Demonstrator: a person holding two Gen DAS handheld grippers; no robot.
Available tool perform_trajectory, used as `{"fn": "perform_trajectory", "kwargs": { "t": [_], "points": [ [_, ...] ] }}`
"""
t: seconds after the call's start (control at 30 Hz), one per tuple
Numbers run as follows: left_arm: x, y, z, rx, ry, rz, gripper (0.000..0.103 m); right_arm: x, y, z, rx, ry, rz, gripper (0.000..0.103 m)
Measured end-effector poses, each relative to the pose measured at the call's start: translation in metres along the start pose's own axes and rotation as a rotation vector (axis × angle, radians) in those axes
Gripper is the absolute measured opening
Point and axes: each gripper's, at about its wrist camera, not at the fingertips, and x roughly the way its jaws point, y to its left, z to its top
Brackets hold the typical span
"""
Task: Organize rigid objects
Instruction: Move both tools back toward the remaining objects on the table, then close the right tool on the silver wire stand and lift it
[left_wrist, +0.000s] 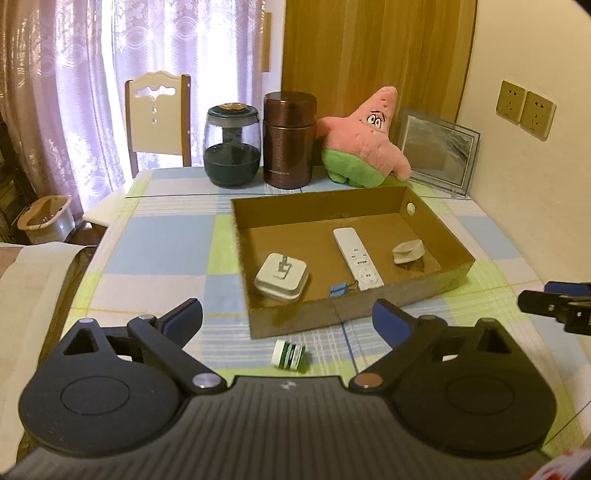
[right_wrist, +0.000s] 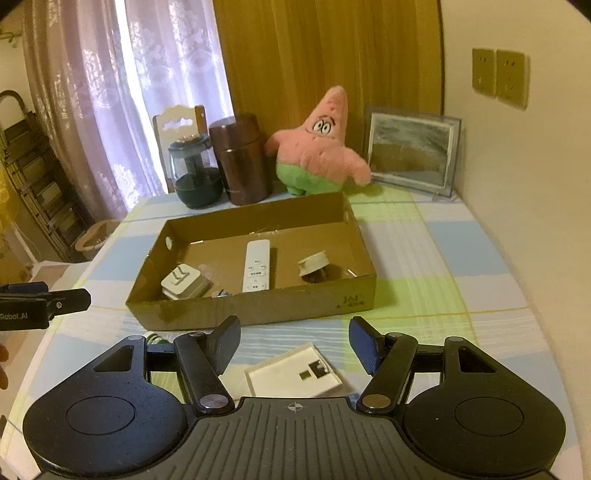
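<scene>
A shallow cardboard box (left_wrist: 436, 275) (right_wrist: 258, 314) lies on the checked tablecloth. It holds a white charger (left_wrist: 281, 275) (right_wrist: 183, 282), a white remote (left_wrist: 357, 257) (right_wrist: 256, 265), a blue binder clip (left_wrist: 341, 289) and a round white piece (left_wrist: 407, 251) (right_wrist: 314, 261). A small green-and-white bottle (left_wrist: 289, 354) lies on its side before the box, below my left gripper (left_wrist: 288, 317), whose jaws stand wide with nothing between them. My right gripper (right_wrist: 294, 341) is open above a flat white square plate (right_wrist: 293, 373) on the cloth. The bottle (right_wrist: 154, 337) peeks out behind its left finger.
At the table's back stand a dark glass jar (left_wrist: 232, 146), a brown canister (left_wrist: 290, 140), a pink star plush (left_wrist: 364, 140) and a framed picture (left_wrist: 437, 151). A chair (left_wrist: 158, 118) stands behind. The wall runs along the right. The other gripper shows at each view's side edge.
</scene>
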Motion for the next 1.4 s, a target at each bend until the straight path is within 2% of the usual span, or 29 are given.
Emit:
{"fn": "perform_trajectory", "kwargs": {
  "t": [0.5,0.83,1.03,1.13,1.4],
  "points": [
    [-0.071,0.007,-0.05,0.008,-0.022,0.033,0.097,-0.067,0.014,-0.044,0.027,-0.067,-0.022,0.064],
    [-0.088,-0.007,-0.087,-0.002,-0.004,-0.006,0.097,-0.102,0.012,-0.101,0.035,-0.076,-0.088,0.066],
    [-0.09,-0.024,-0.104,0.023,0.005,-0.03,0.097,-0.113,0.01,-0.13,0.041,-0.051,-0.104,0.066],
    [-0.088,-0.03,-0.111,0.023,0.012,-0.045,0.097,-0.113,0.012,-0.138,0.005,-0.049,-0.098,0.066],
    [-0.08,-0.046,-0.124,0.053,0.039,-0.066,0.097,-0.09,0.012,-0.155,-0.044,0.005,-0.064,0.068]
  ]
}}
